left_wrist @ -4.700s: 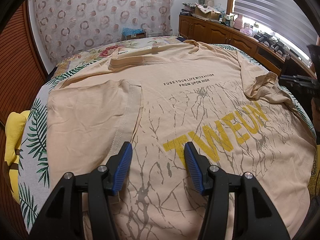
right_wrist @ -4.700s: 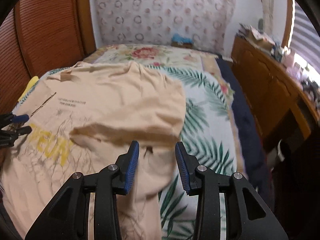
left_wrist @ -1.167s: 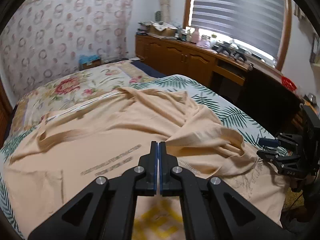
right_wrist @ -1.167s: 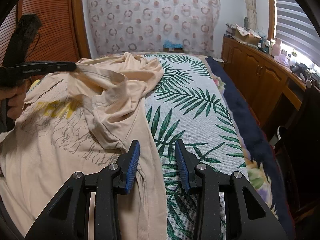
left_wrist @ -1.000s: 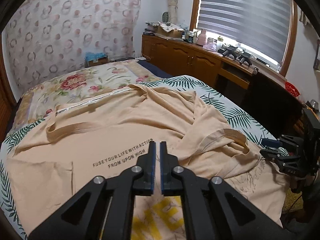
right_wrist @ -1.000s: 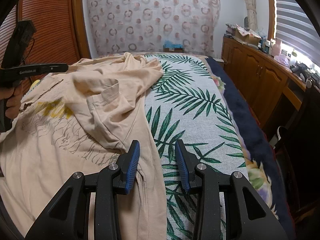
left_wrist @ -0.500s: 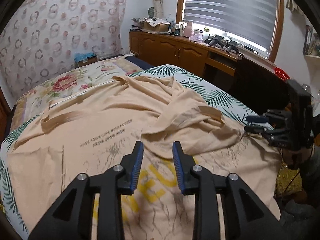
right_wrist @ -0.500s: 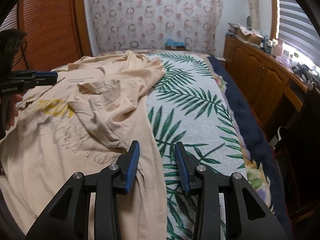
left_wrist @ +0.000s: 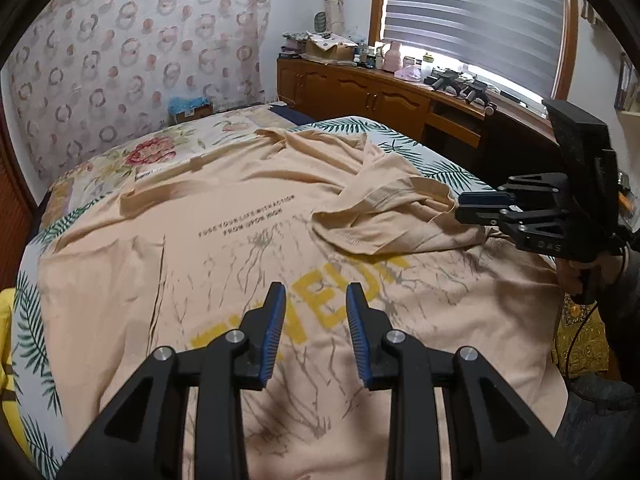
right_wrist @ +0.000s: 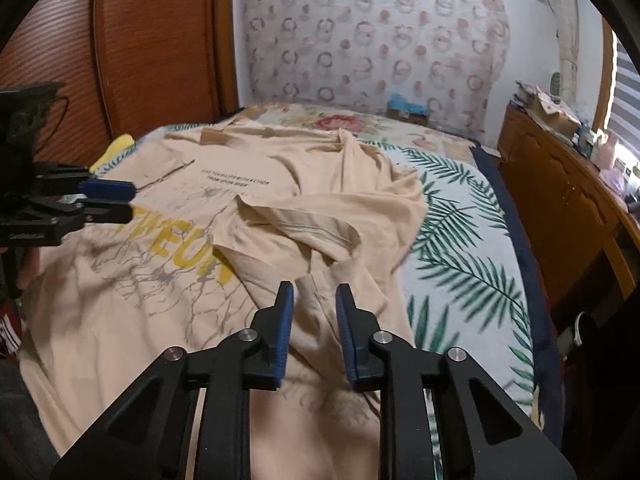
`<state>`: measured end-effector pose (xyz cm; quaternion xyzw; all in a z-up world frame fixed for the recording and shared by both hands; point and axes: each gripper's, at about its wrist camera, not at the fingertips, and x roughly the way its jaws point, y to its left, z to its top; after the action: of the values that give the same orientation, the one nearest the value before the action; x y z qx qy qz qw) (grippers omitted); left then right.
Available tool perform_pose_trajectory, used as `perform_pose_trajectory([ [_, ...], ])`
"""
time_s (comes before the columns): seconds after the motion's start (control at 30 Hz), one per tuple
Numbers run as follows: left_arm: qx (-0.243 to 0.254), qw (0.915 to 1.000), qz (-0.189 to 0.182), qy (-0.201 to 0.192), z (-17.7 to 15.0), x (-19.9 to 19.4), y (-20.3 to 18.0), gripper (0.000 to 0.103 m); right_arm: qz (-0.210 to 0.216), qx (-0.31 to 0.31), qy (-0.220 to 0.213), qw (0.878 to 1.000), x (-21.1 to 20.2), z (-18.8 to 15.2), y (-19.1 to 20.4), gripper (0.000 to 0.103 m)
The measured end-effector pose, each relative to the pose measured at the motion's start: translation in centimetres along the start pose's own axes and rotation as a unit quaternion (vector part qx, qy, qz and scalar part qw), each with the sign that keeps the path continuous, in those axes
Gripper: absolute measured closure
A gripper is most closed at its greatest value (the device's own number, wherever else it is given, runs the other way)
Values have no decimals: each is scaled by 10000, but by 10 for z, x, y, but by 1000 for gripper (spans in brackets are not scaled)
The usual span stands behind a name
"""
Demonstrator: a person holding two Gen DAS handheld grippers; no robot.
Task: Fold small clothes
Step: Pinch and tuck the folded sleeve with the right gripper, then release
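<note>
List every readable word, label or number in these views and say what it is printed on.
"FUSE YOUR LIFE WITH ACTION / FROM UPON HIGH": small black print on the beige T-shirt, blurred, only just legible.
Large yellow word on the shirt: partly covered by the folded sleeve, unreadable.
White lettering on the right gripper body: too small.

Right tongs (right_wrist: 312, 292), closing, hover empty over the T-shirt (right_wrist: 160, 300).

The T-shirt (left_wrist: 248, 248) is soft matt cloth; the cabinet (left_wrist: 360, 92) is glossy varnished wood; the bedspread (right_wrist: 460, 240) is woven fabric.
</note>
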<state>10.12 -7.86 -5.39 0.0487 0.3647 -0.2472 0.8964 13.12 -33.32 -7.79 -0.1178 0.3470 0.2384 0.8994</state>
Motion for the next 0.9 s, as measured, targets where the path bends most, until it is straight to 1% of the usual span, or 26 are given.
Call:
perform_pose_trajectory([
  [0.2, -124, 9999, -34, 53, -8, 2, 4, 74, -49, -89, 158, 9998, 16, 2, 4, 86],
  [0.23, -141, 9999, -32, 53, -9, 2, 5, 74, -115, -126, 210, 9996, 20, 2, 5, 86],
  [0.3, -187, 9998, -38, 47, -10, 1, 6, 74, -112, -148, 238, 9995, 21, 2, 3, 97],
  [0.37, -241, 9997, -57, 40, -11, 1, 8, 74, -91, -147, 183, 9997, 20, 1, 3, 100],
  [0.5, -291, 9995, -73, 37, -12, 0, 9, 74, 187, -30, -111, 9998, 5, 0, 2, 101],
  [0.6, -275, 9996, -49, 25, -12, -1, 9, 74, 463, 7, -238, 9986, -5, 0, 3, 101],
  [0.8, -270, 9996, -62, -5, -13, -3, 8, 74, 765, -127, -170, 9968, -11, -5, 12, 101],
  [0.9, -289, 9996, -55, -11, -13, -3, 9, 74, 923, -250, 18, 9954, -8, -11, 18, 100],
])
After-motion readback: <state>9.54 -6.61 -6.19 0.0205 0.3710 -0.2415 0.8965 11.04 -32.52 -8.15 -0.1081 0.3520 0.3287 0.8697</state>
